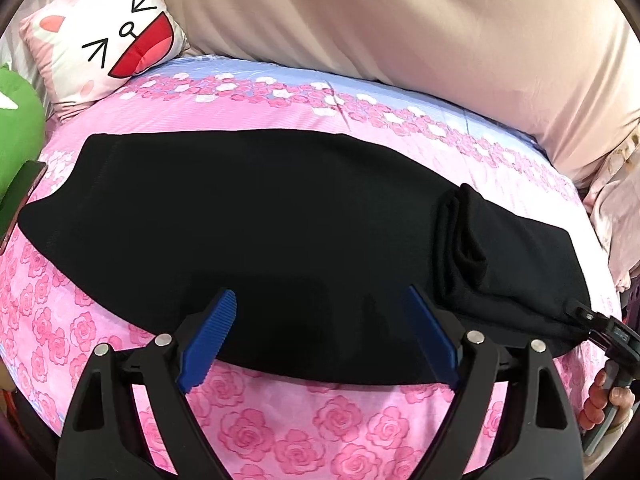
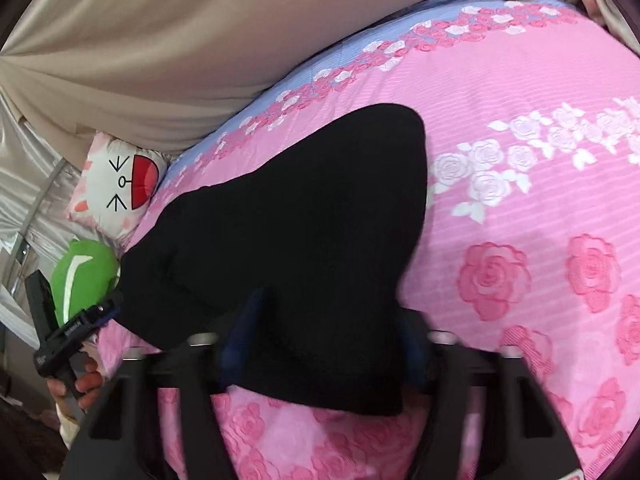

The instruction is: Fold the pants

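Observation:
Black pants (image 1: 256,216) lie flat across the pink rose bedspread (image 1: 280,420), with one end folded back into a raised fold (image 1: 480,248) at the right. My left gripper (image 1: 320,328) is open, its blue fingers (image 1: 212,340) wide apart just above the pants' near edge, holding nothing. In the right wrist view the pants (image 2: 304,216) drape over my right gripper (image 2: 320,344); its fingers are mostly hidden under the lifted cloth, so its state is unclear. The right gripper also shows at the left view's right edge (image 1: 592,320), at the pants' corner.
A cat-face cushion (image 1: 108,36) and a green plush (image 1: 16,136) sit at the bed's far left. A beige curtain (image 1: 400,24) hangs behind the bed. A dark phone-like object (image 1: 20,200) lies by the plush. The left gripper appears in the right wrist view (image 2: 76,328).

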A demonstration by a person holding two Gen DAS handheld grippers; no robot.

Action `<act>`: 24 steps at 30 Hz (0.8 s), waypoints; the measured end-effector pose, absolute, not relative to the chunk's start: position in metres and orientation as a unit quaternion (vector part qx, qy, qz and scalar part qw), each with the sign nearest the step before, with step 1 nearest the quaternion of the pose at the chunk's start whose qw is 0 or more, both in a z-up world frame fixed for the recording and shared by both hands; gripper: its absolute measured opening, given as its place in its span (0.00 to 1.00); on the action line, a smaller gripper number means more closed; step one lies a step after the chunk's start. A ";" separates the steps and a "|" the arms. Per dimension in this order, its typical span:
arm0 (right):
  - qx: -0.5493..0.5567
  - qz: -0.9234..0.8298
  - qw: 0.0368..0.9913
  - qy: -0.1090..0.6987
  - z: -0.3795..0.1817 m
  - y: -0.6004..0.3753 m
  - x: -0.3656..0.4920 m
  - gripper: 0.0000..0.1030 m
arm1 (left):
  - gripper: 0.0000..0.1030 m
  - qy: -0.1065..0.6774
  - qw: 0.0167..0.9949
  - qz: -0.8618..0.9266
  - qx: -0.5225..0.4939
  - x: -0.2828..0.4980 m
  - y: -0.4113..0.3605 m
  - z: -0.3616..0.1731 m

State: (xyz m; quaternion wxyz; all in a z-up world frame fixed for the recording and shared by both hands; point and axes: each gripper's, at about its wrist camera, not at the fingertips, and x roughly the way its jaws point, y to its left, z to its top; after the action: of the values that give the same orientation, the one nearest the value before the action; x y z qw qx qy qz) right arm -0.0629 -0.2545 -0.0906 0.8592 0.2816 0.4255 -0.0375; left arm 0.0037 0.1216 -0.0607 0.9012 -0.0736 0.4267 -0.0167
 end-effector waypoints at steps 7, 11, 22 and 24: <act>0.245 -0.056 0.882 0.399 -0.057 -0.264 -0.068 0.18 | 0.81 0.432 0.901 0.001 -0.049 0.008 0.103 -0.059; 0.225 -0.056 0.887 0.400 -0.046 -0.276 -0.076 0.17 | 0.81 0.437 0.899 0.005 -0.041 0.011 0.092 -0.062; 0.230 -0.159 0.870 0.407 -0.056 -0.350 -0.147 0.33 | 0.81 0.459 0.888 -0.015 -0.013 0.018 0.058 -0.084; 0.164 -0.226 0.877 0.390 -0.043 -0.336 -0.157 0.49 | 0.81 0.463 0.886 -0.016 -0.010 0.020 0.053 -0.089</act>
State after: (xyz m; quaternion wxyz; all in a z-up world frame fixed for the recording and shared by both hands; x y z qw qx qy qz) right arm -0.1568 -0.3361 -0.0432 0.8774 0.1643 0.3903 -0.2256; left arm 0.0204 0.0534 -0.0890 0.8863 -0.0102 0.4627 -0.0157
